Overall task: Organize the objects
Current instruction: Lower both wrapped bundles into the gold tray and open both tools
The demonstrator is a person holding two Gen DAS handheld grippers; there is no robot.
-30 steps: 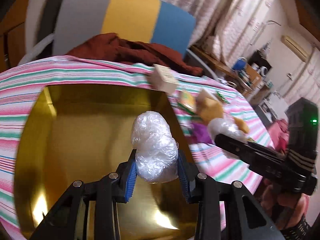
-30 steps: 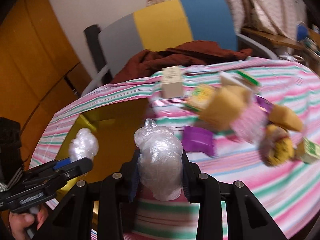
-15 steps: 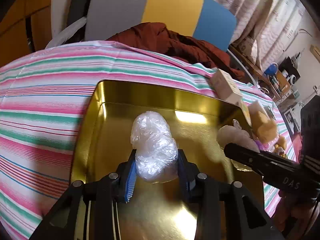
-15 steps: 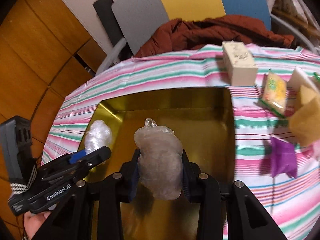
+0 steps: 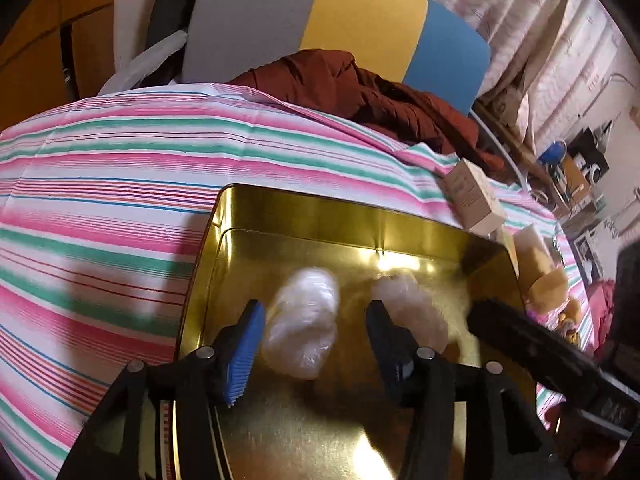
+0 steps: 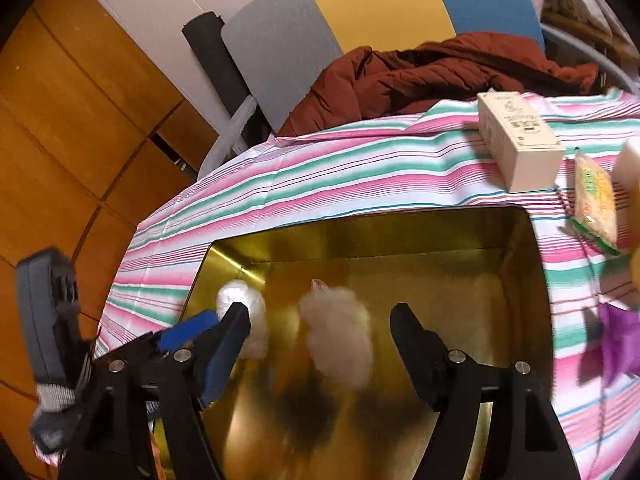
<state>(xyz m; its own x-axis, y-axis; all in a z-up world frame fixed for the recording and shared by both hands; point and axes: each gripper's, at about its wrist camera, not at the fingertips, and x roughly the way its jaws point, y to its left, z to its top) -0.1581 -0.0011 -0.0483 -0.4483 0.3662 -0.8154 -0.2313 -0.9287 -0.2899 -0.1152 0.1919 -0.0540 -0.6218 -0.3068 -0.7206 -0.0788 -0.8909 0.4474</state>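
Note:
A gold metal tin (image 5: 304, 216) lies on the striped tablecloth; it also shows in the right wrist view (image 6: 400, 236). My left gripper (image 5: 316, 328) is open over the tin, with a clear-plastic wrapped bundle (image 5: 304, 328) loose between its fingers. My right gripper (image 6: 320, 340) is open too, and a second wrapped bundle (image 6: 340, 336) is blurred between its fingers, inside the tin. That second bundle shows in the left wrist view (image 5: 412, 312), just right of the first. The first bundle shows in the right wrist view (image 6: 244, 312), at the tin's left wall.
A cream carton (image 6: 520, 144) stands beyond the tin's far right corner, also in the left wrist view (image 5: 476, 196). Snack packets (image 6: 596, 200) and a purple wrapper (image 6: 620, 344) lie to the right. A brown jacket (image 5: 360, 88) drapes a chair behind the table.
Both grippers moved further over the tin and opened. Each wrapped bundle has been let go and now sits loose in the tin.

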